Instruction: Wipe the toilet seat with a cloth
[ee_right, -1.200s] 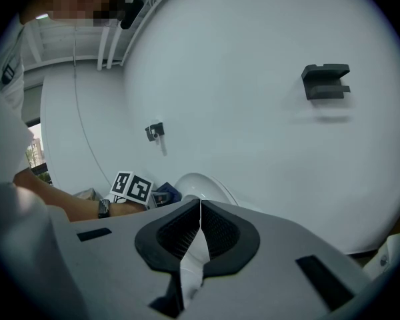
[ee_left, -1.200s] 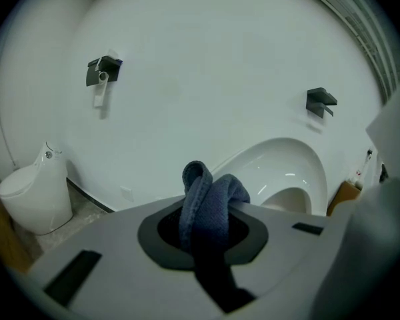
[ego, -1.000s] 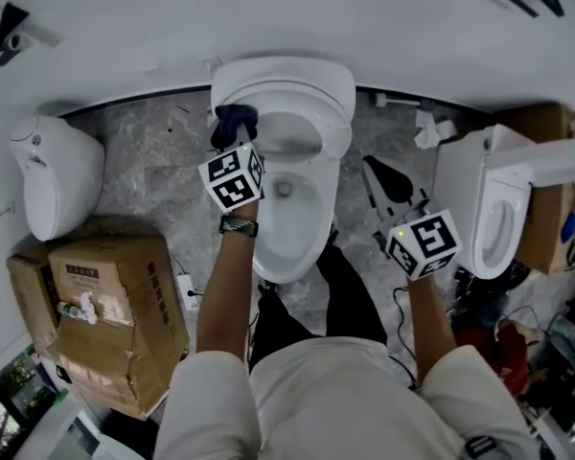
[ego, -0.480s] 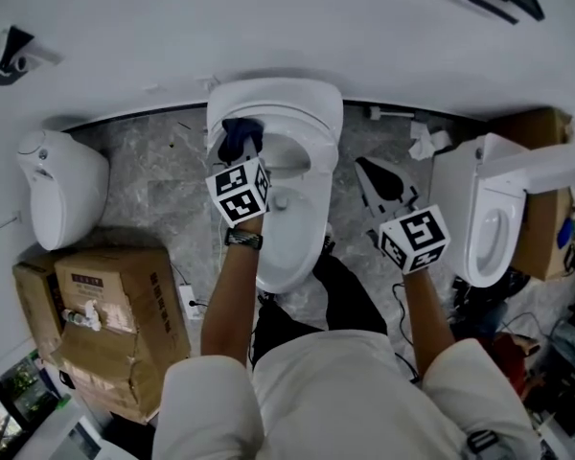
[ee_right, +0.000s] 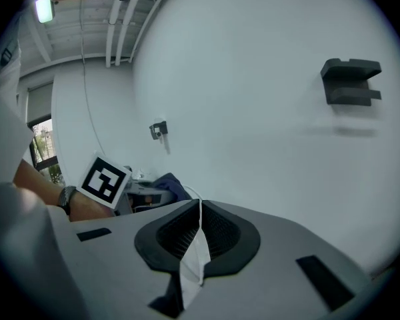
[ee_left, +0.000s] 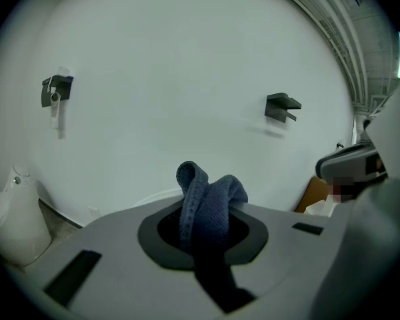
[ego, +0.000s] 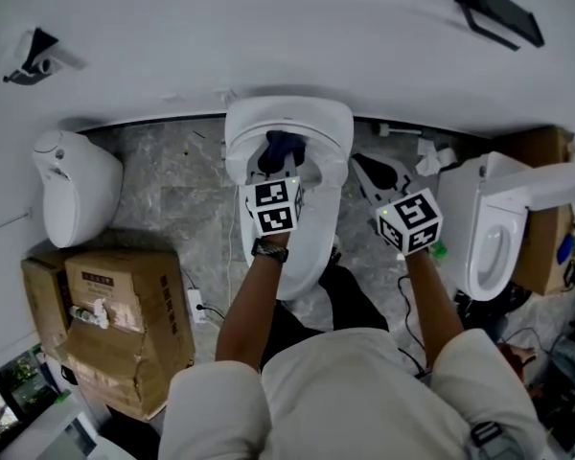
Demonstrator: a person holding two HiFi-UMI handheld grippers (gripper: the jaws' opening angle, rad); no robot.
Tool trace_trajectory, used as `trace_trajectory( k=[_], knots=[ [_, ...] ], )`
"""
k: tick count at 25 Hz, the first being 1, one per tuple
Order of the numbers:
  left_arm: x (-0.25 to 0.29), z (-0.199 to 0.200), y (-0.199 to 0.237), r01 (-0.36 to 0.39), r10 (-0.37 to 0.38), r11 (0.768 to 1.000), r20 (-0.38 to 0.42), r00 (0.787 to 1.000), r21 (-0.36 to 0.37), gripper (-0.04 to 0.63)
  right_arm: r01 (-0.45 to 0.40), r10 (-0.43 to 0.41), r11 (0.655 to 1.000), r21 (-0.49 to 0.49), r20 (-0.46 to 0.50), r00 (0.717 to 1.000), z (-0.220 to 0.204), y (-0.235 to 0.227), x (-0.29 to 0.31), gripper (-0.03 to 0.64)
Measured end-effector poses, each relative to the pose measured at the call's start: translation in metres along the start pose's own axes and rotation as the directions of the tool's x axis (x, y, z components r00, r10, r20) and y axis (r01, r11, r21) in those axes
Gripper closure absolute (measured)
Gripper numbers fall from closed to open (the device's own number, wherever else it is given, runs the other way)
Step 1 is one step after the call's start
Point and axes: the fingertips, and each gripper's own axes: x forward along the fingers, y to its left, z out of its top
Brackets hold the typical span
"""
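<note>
A white toilet stands against the wall, straight ahead of me in the head view. My left gripper hovers over the back of its seat and is shut on a dark blue cloth. In the left gripper view the cloth bunches up out of the jaws of the left gripper, with the white wall behind it. My right gripper hangs just right of the toilet, above the floor, jaws shut. In its own view a thin white strip shows between the pads of the right gripper; what it is I cannot tell.
A second toilet stands at left with cardboard boxes in front of it. A third toilet is at right beside more cardboard. A black bracket is on the wall. Cables lie on the marble floor.
The left gripper has carried the cloth rightward and up, from the seat's left rear to its middle back. The right gripper has drifted closer to the toilet's right side.
</note>
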Motion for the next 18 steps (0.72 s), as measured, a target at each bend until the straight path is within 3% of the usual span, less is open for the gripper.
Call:
trace_trajectory(
  k=[5, 15, 18],
  knots=[
    [-0.036, 0.015, 0.004, 0.013, -0.015, 0.999, 0.046, 0.999, 0.036, 0.552, -0.060, 0.054, 0.995, -0.078, -0.084, 0.995, -0.004, 0.010, 0.035, 0.586],
    [-0.120, 0.020, 0.034, 0.028, -0.027, 1.000, 0.102, 0.994, 0.000, 0.552, -0.153, 0.079, 0.945, -0.288, -0.254, 0.964, -0.028, 0.020, 0.103, 0.581],
    [-0.137, 0.017, 0.046, -0.003, 0.006, 0.999, 0.103, 0.995, -0.036, 0.552, -0.168, 0.076, 0.938, -0.304, -0.293, 0.953, -0.036, 0.015, 0.117, 0.482]
  ],
)
